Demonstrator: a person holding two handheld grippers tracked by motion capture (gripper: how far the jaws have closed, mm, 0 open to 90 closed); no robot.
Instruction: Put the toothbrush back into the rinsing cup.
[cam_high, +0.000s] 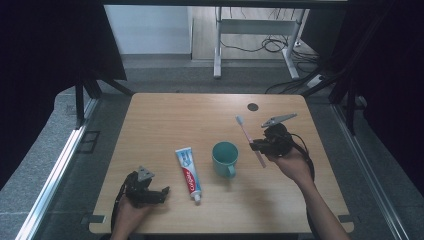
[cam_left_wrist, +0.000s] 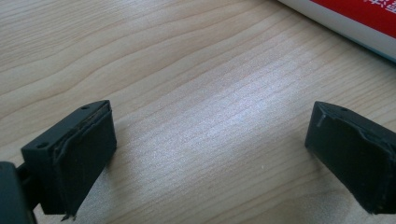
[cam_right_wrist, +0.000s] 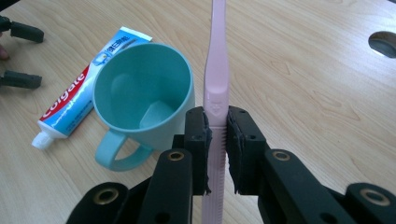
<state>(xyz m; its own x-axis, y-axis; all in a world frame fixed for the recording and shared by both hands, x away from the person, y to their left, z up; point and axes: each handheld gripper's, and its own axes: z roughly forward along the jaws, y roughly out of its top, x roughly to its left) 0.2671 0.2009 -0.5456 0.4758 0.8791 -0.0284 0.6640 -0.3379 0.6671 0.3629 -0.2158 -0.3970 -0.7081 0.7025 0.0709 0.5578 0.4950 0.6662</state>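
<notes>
**A:** Toothbrush (cam_right_wrist: 217, 70): you have it pinched in the right gripper (cam_right_wrist: 217, 140), jaws pressed on the pink handle near its lower part, the bristle end pointing away from you over the table (cam_high: 165, 115). It sits just to the right of the teal cup (cam_high: 224, 157), above the wood rather than lying on it, as far as I can judge.

**B:** So the cup is where it should go?

**A:** That's my reading. Before you carry it across, tip the brush more upright so the handle's free end goes in first, and bring it over the middle of the cup's mouth, not the rim. The cup is light; a knock on the rim or on the handle (cam_right_wrist: 114, 151) that faces you could tip it. Let go only once the lower end is inside.

**B:** And the left gripper (cam_high: 150, 192)?

**A:** Spread wide and holding nothing, low at the near left of the table. Its own view shows bare wood between the jaws and an edge of the toothpaste tube (cam_left_wrist: 355, 23) at the top right, which tells you how close that tube is. The high view gives the layout: tube, cup and brush in a row. The right gripper view alone shows the grip itself and the cup's empty inside.
</notes>
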